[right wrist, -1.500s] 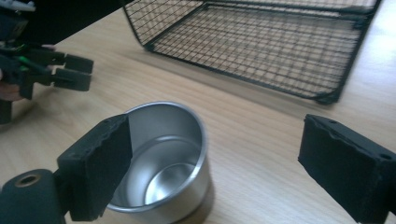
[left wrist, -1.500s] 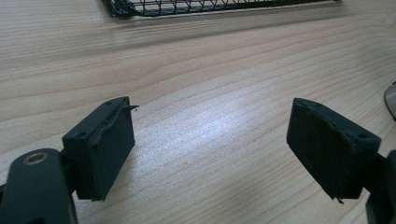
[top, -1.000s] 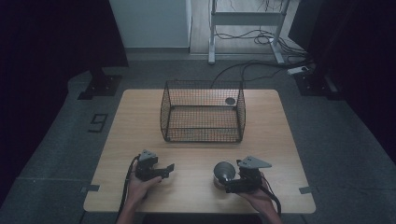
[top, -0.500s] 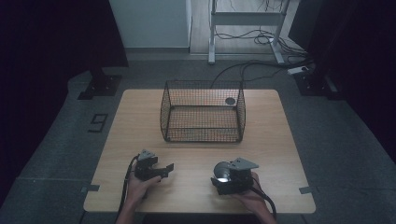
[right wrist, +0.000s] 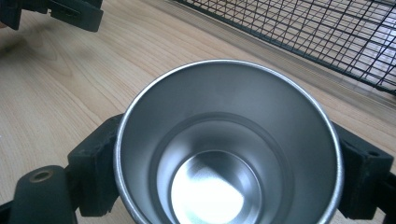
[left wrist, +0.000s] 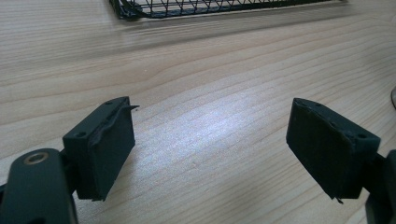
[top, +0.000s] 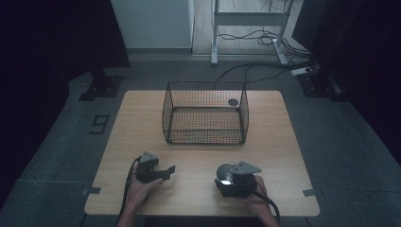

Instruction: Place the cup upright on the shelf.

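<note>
Cup (right wrist: 229, 149), steel, empty, mouth toward the camera, sits between the jaws of the right hand-held gripper (top: 235, 181) near the front edge of the surface (top: 283, 142), right of centre. Jaws press its wall on both sides; whether lifted or resting on the wood, cannot tell. Left hand-held gripper (left wrist: 224, 149) holds nothing, jaws wide apart, low over bare wood near the front edge, left of centre.

Probably a carry to the basket (top: 205, 113), which stands toward the back edge, centred, with a small dark round thing (top: 233, 102) by its far right corner. To do it well: keep the squeeze firm, since smooth round steel may slip or twist; lift clear above the wire rim before moving forward; lower inside before loosening the jaws. Keep the left hand-held gripper out of the path.
</note>
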The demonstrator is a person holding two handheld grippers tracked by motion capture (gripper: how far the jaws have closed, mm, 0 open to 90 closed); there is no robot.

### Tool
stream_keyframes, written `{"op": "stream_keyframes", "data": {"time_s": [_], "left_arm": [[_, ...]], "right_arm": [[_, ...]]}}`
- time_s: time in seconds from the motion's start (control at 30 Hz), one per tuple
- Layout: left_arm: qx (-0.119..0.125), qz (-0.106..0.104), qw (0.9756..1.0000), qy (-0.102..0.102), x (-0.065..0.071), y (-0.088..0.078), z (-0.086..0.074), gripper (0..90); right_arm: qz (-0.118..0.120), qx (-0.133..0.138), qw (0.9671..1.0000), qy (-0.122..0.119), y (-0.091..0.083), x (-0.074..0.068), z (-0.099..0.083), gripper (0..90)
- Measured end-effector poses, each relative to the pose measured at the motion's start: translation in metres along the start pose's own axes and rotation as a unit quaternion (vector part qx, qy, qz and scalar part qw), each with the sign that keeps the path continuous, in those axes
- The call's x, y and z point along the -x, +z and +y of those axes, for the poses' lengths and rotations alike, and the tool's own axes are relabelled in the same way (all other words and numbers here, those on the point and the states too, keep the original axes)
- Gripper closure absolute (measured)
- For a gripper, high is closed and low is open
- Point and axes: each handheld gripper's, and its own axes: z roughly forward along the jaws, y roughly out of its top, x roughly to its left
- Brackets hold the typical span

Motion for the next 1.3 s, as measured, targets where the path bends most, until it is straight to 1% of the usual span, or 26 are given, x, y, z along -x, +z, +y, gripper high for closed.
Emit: {"op": "stream_keyframes", "data": {"time_s": [0.2, 0.23, 0.3, 0.37, 0.4, 0.5, 0.53, 0.63, 0.67, 0.7, 0.93, 0.97, 1.13, 1.3], "left_arm": [[0.002, -0.003, 1.0000, -0.002, -0.001, -0.001, 0.000, 15.5], [0.002, -0.003, 1.0000, -0.003, -0.001, -0.001, 0.000, 15.5], [0.002, -0.001, 1.0000, -0.004, -0.002, -0.001, 0.000, 15.5], [-0.001, 0.008, 1.0000, 0.000, -0.002, 0.000, -0.001, 15.6], [-0.003, 0.008, 1.0000, 0.000, -0.002, 0.000, -0.001, 15.5], [-0.004, 0.009, 0.9999, 0.001, -0.002, 0.001, -0.002, 15.5], [-0.004, 0.009, 1.0000, -0.001, -0.002, 0.001, -0.002, 15.6], [-0.006, 0.008, 1.0000, -0.001, -0.002, 0.002, -0.002, 15.6], [-0.005, 0.007, 1.0000, -0.003, -0.002, 0.002, -0.001, 15.6], [-0.005, 0.006, 1.0000, -0.003, -0.002, 0.001, -0.001, 15.6], [-0.001, 0.007, 0.9999, -0.008, -0.006, -0.001, 0.000, 15.8], [-0.001, 0.007, 0.9999, -0.009, -0.006, -0.001, 0.000, 15.7], [-0.002, 0.006, 0.9999, -0.011, -0.006, -0.001, 0.000, 15.8], [0.000, 0.006, 0.9999, -0.011, -0.006, -0.002, 0.000, 15.8]], "right_arm": [[-0.008, 0.001, 1.0000, -0.005, -0.001, 0.001, 0.001, 13.8], [-0.009, 0.003, 0.9999, -0.004, -0.001, 0.002, 0.001, 13.9], [-0.006, 0.009, 0.9999, 0.006, -0.003, 0.004, 0.002, 13.9], [-0.008, 0.015, 0.9998, 0.008, -0.006, 0.006, 0.004, 14.0], [-0.008, 0.021, 0.9997, 0.009, -0.009, 0.008, 0.006, 14.0], [-0.007, 0.026, 0.9996, 0.010, -0.013, 0.010, 0.008, 14.0], [-0.008, 0.029, 0.9995, 0.009, -0.015, 0.012, 0.010, 14.0], [-0.010, 0.038, 0.9991, 0.016, -0.021, 0.017, 0.014, 14.0], [-0.008, 0.041, 0.9989, 0.021, -0.023, 0.020, 0.019, 14.0], [-0.008, 0.041, 0.9989, 0.021, -0.023, 0.020, 0.019, 14.0], [-0.010, 0.053, 0.9983, 0.022, -0.025, 0.023, 0.036, 14.1], [-0.007, 0.054, 0.9983, 0.022, -0.025, 0.025, 0.040, 14.1], [-0.010, 0.054, 0.9983, 0.021, -0.024, 0.028, 0.047, 14.1], [-0.007, 0.058, 0.9980, 0.023, -0.028, 0.032, 0.058, 14.1]]}}
